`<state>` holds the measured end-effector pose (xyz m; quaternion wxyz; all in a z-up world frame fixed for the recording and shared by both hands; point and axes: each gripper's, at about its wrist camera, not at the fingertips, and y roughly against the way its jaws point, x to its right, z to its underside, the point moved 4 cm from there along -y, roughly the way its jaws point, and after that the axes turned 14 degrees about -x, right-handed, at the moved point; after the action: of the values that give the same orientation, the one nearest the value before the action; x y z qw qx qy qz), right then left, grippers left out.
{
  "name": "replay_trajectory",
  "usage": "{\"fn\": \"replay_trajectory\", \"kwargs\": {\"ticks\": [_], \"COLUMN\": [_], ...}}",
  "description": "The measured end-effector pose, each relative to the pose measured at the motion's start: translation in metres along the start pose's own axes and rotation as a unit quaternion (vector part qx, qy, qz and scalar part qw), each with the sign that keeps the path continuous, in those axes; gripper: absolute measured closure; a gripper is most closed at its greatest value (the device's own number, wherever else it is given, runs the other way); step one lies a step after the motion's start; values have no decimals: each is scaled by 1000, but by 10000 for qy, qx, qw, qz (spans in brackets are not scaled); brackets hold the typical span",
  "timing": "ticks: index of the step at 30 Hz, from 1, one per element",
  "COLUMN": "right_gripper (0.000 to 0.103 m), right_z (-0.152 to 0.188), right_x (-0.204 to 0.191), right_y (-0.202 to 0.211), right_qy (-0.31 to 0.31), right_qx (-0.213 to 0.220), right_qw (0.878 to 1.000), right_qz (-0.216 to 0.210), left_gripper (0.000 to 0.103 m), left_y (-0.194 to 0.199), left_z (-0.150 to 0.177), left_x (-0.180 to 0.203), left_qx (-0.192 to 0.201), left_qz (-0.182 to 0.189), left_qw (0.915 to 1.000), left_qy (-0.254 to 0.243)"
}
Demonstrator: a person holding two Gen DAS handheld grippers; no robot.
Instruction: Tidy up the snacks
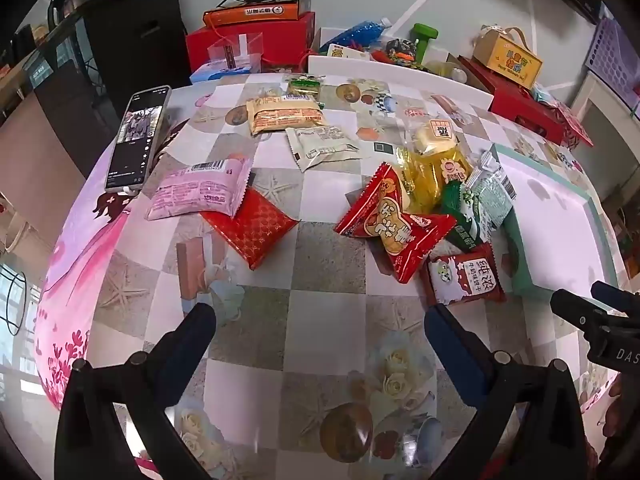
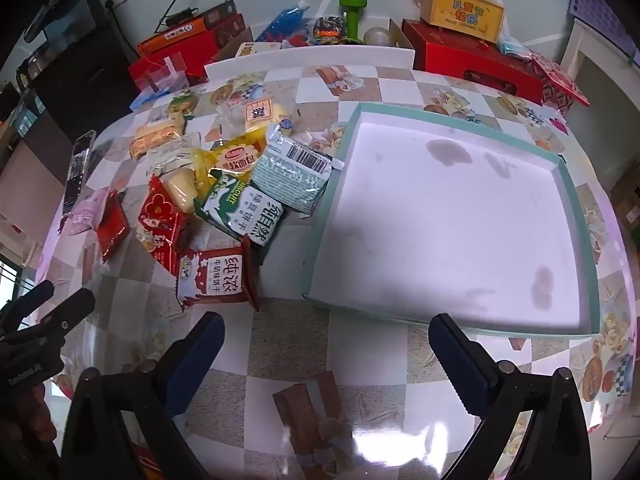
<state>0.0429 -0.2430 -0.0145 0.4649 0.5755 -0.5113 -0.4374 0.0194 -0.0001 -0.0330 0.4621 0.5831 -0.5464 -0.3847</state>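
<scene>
Several snack packets lie on the patterned table. A dark red milk biscuit packet (image 1: 466, 278) (image 2: 216, 278) lies nearest both grippers. Behind it are a red packet (image 1: 394, 222), a green biscuit packet (image 2: 244, 210), a grey-green packet (image 2: 296, 172) and a yellow bread bag (image 1: 430, 172). A plain red packet (image 1: 254, 226), a pink packet (image 1: 198, 192) and beige packets (image 1: 284, 114) lie to the left. A shallow green-rimmed box (image 2: 316, 240), white inside, holds nothing. My left gripper (image 1: 320, 320) and right gripper (image 2: 326, 330) are open and empty above the table.
A phone (image 1: 138, 138) lies at the table's left edge. Red gift boxes (image 1: 248, 42), a yellow carton (image 2: 462, 12), a green dumbbell (image 2: 354, 12) and a blue bottle stand behind the table's far edge. The right gripper shows at the left wrist view's right edge (image 1: 596, 312).
</scene>
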Motion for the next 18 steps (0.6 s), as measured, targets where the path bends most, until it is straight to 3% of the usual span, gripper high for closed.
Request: {"fn": "replay_trajectory", "kwargs": {"ticks": [18], "right_gripper": [0], "right_z": [4], "right_x": [-3], "right_y": [11], "right_qy": [-20], "right_qx": [106], "right_qw": [9999], "right_qz": [-53], "left_gripper": [0], "left_y": [8], "left_z": [8], "left_x": [2], "left_qx": [-33], "left_qz": [-153], "left_qw": [9999], "left_qy": [6]}}
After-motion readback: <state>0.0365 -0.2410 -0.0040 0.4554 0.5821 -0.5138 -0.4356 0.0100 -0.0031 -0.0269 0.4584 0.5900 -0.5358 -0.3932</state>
